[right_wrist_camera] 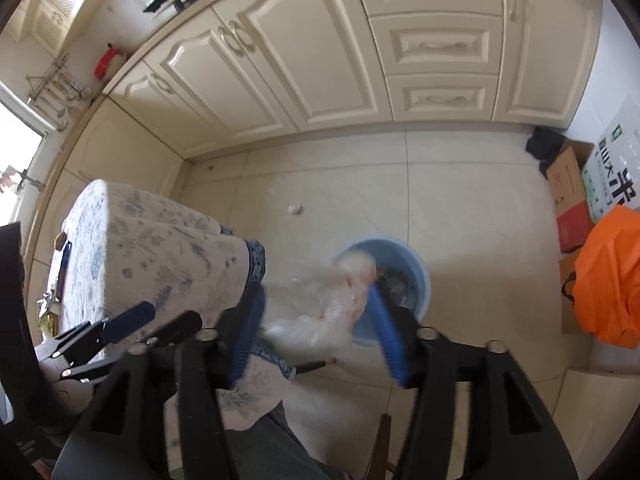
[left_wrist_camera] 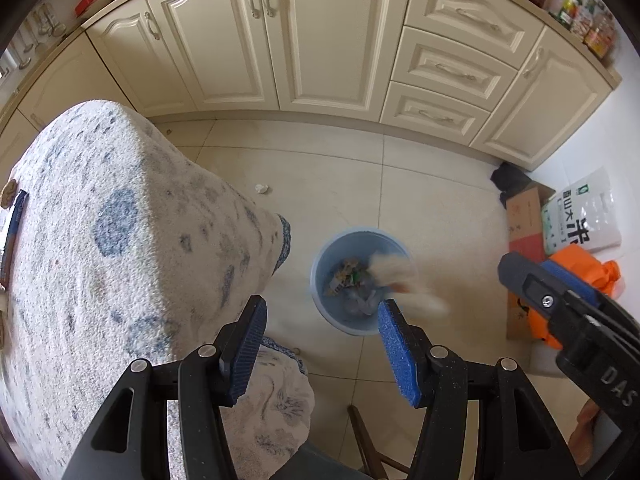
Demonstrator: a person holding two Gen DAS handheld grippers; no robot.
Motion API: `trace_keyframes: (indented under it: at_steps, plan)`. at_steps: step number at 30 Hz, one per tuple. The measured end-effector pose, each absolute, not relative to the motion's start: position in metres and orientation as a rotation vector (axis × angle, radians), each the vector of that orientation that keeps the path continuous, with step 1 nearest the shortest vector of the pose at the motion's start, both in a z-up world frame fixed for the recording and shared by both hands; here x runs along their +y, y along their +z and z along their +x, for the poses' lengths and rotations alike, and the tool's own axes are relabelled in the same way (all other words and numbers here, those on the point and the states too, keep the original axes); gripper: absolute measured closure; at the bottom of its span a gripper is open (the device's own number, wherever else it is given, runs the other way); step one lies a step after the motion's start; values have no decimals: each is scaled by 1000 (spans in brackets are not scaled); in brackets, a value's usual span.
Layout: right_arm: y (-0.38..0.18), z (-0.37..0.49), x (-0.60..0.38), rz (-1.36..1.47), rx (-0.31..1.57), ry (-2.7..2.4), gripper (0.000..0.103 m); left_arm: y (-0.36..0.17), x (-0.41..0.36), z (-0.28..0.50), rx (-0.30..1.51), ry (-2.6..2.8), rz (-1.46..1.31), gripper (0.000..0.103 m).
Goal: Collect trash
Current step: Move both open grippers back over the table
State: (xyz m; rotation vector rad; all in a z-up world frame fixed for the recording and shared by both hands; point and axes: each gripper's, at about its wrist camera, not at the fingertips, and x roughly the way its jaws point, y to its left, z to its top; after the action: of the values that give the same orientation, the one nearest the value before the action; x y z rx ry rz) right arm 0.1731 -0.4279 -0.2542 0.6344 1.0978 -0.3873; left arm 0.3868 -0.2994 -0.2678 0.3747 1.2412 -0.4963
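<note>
A crumpled clear plastic bag (right_wrist_camera: 332, 300) hangs blurred above the near rim of the blue waste bin (right_wrist_camera: 420, 276) on the tiled kitchen floor (right_wrist_camera: 460, 184), between the spread blue pads of the right gripper (right_wrist_camera: 316, 328); that gripper's jaws stand wide, and neither pad appears to press on the bag, though motion blur leaves the contact uncertain. In the left wrist view the same bag shows as a pale smear over the bin's right-hand rim, partly inside and partly outside. The bin already holds wrappers and other scraps, so much of the collecting looks done. Still left, as far as can be seen, is one small white wad of paper (left_wrist_camera: 262, 189) lying on the floor well apart from the bin, toward the base cabinets (left_wrist_camera: 320, 40); whether the bag lands fully inside also remains open. The left gripper (left_wrist_camera: 320, 344) hovers roughly half open with nothing between its pads, just beside the corner of a table draped in a blue-and-white floral cloth (left_wrist_camera: 120, 220). Against the wall at the floor's right edge stand a cardboard box (right_wrist_camera: 568, 196), a white printed sack (right_wrist_camera: 612, 176) and an orange bag (right_wrist_camera: 608, 276), which do not look like loose litter.
</note>
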Motion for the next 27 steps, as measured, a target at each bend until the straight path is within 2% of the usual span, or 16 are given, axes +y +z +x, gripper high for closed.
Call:
trace_keyframes:
  at_steps: [4,27]
  plan:
    - [-252,174,-423,633,1112,-391,25,-264,-291,384,1240,-497,369,49]
    - [-251,158,-418,659,1150,-430,25,-235,-260,360,1194,-493,316,49]
